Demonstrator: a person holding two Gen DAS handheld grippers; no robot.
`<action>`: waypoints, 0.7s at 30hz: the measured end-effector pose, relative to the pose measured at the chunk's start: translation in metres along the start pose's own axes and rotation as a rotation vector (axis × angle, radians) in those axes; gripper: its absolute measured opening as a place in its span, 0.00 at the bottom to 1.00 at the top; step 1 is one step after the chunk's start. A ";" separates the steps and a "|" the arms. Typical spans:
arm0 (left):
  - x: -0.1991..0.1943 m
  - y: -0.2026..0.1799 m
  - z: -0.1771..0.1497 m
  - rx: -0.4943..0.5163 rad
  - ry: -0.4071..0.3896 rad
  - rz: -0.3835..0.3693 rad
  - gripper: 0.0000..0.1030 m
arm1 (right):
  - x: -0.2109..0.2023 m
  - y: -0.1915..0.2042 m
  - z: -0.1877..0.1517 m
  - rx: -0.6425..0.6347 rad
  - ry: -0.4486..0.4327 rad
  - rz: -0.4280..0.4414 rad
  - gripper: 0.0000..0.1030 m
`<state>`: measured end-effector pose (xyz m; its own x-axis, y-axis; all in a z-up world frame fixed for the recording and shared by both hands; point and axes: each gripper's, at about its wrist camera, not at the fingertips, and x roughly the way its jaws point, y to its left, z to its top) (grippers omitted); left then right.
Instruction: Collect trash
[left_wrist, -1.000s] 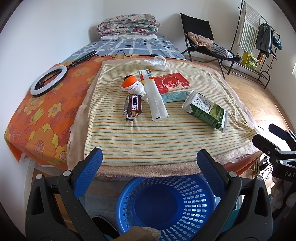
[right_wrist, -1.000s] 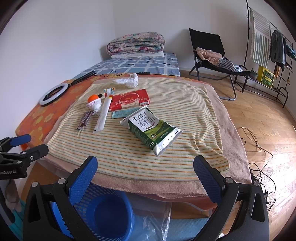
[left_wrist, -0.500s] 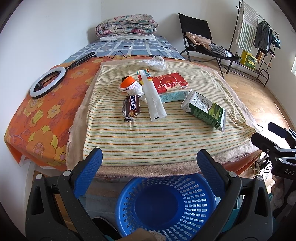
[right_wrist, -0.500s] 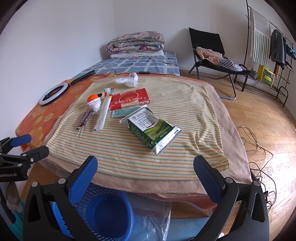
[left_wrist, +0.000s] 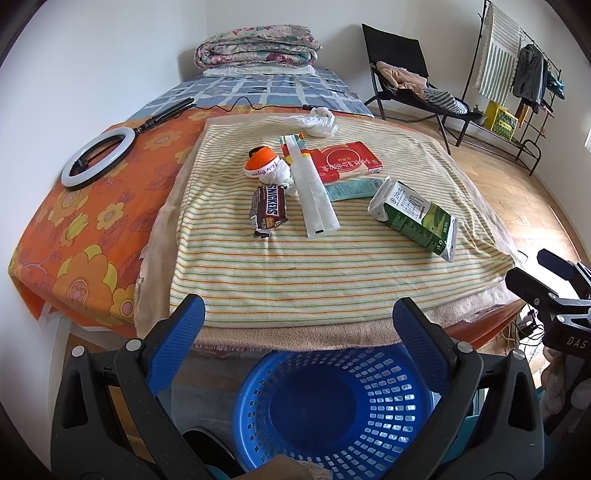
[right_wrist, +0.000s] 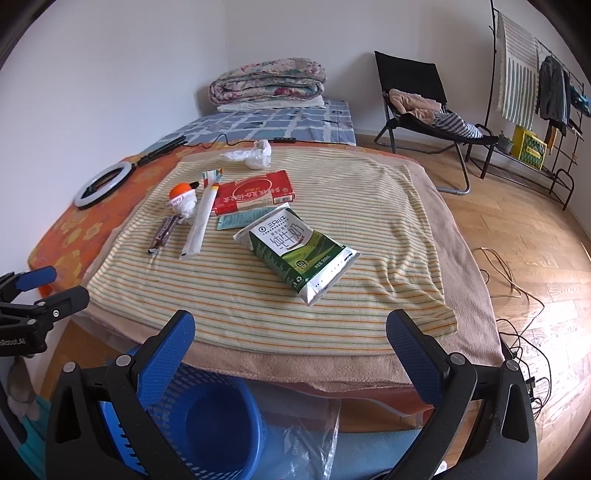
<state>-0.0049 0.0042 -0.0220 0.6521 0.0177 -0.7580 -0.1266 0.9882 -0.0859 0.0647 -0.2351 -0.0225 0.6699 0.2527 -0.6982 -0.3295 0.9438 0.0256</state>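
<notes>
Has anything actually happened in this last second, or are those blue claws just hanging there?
Hardly anything. The left gripper tilted slightly, so the table slid a little lower in its view. Nothing was grabbed or released: both grippers, right gripper too, stay open and empty. The milk carton, Snickers wrapper and blue basket haven't moved.

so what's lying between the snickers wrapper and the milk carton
A long white wrapper lies between the Snickers wrapper and milk carton, clearest in the left wrist view.

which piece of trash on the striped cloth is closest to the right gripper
The green-and-white milk carton, lying flat nearest the open right gripper; the brown Snickers wrapper and red flat box sit farther back.
</notes>
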 end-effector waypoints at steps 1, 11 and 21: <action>0.002 0.001 0.003 -0.004 0.007 0.001 1.00 | 0.000 -0.001 0.000 0.004 0.000 0.003 1.00; 0.009 0.009 0.017 -0.029 0.028 0.027 1.00 | 0.006 -0.003 0.001 0.012 0.016 0.059 1.00; 0.025 0.024 0.041 -0.061 0.060 0.045 1.00 | 0.022 0.003 0.029 -0.065 0.054 0.165 1.00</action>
<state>0.0391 0.0348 -0.0170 0.5990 0.0509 -0.7991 -0.2013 0.9755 -0.0888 0.0977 -0.2204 -0.0167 0.5670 0.3899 -0.7256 -0.4757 0.8742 0.0980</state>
